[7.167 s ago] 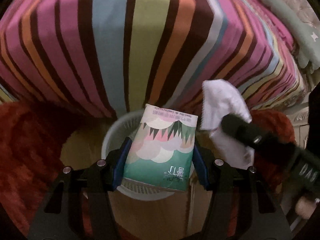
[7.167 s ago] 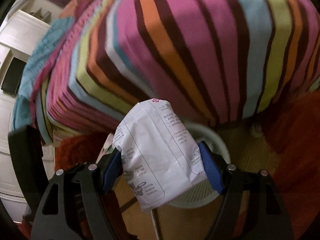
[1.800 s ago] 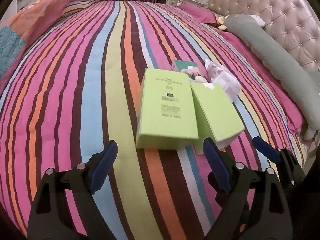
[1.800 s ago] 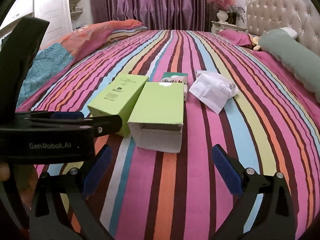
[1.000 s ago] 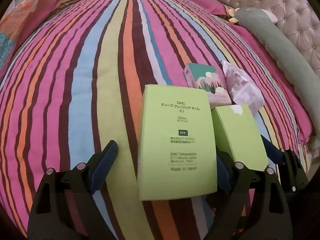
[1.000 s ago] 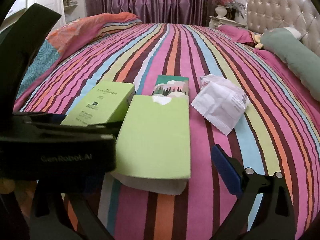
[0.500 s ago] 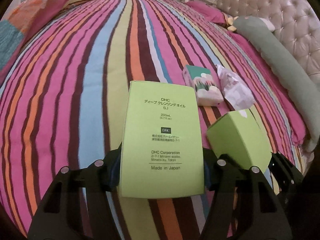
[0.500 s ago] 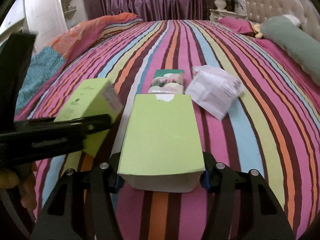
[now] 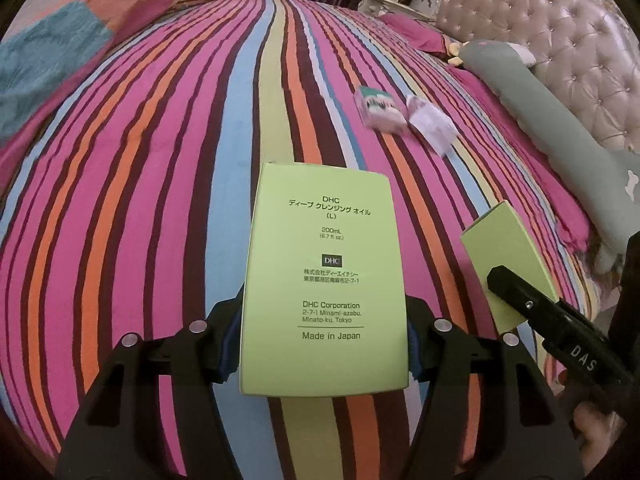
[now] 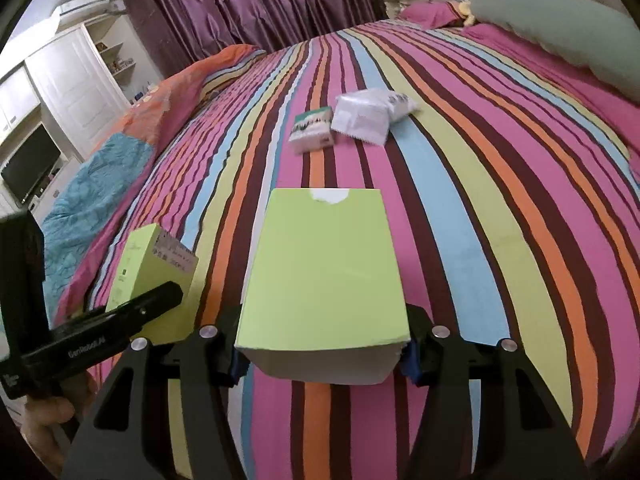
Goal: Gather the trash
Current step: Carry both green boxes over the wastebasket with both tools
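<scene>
The left hand-held gripper point(image 9: 324, 354) is pinching the tall lime-green cardboard carton printed with DHC lettering point(image 9: 324, 280) by its two long sides, and the right hand-held gripper point(image 10: 322, 350) is pinching the plain lime-green cardboard box with a white thumb notch at its far end point(image 10: 322, 272) the same way. A second ago both sets of jaws stood spread around these boxes as they lay side by side on the striped bedspread point(image 9: 160, 200). Now both are clamped and raised off the bed, and the two boxes have drifted apart; each shows at the edge of the other camera. As I read it, the pick-up is done and what remains for this pair is the carry to a bin.

Left behind, well up the bed, are a small tissue pack with a teal and pink pattern point(image 10: 312, 130) and, just beside it, a crumpled white plastic wrapper with printed text point(image 10: 366, 118); they look like the next items to collect.

No bin shows in either view. The near ends of both boxes hide the blue finger pads, so how deep the grip sits cannot be told. The wrapper's print is too blurred to read.
</scene>
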Motion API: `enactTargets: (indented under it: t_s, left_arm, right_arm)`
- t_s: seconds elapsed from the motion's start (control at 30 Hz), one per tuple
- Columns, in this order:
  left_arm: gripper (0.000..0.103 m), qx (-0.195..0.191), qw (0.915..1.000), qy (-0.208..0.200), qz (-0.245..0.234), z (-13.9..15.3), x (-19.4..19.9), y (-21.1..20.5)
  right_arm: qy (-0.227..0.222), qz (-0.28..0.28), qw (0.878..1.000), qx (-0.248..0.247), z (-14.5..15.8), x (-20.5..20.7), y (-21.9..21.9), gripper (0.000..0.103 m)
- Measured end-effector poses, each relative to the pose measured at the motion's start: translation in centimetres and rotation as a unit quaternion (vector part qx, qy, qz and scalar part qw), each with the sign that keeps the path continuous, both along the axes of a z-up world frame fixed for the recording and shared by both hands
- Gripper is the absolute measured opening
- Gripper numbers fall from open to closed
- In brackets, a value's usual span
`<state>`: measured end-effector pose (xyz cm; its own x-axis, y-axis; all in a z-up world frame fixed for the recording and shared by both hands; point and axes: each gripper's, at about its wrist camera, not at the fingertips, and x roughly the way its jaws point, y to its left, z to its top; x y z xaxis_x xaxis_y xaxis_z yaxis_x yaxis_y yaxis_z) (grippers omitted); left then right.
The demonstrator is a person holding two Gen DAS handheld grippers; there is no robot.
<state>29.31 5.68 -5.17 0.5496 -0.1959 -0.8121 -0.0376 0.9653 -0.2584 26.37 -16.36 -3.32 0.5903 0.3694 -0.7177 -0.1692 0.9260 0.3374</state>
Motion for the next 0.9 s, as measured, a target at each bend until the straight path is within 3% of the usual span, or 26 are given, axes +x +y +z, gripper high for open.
enactTargets:
  t_s: [0.47, 0.9]
  left_arm:
    - [0.061, 0.016, 0.9997, -0.016, -0.007, 1.5, -11.4, -1.3]
    - [0.061, 0.025, 0.9995, -0.013, -0.018, 1.3, -18.2, -3.3]
  right_arm:
    - [-0.017, 0.008, 1.000, -0.001, 1.9, -8.5, -0.3, 0.055]
    - [-0.015, 0.006, 1.000, -0.014, 2.5, -13.9, -0.8, 0.055]
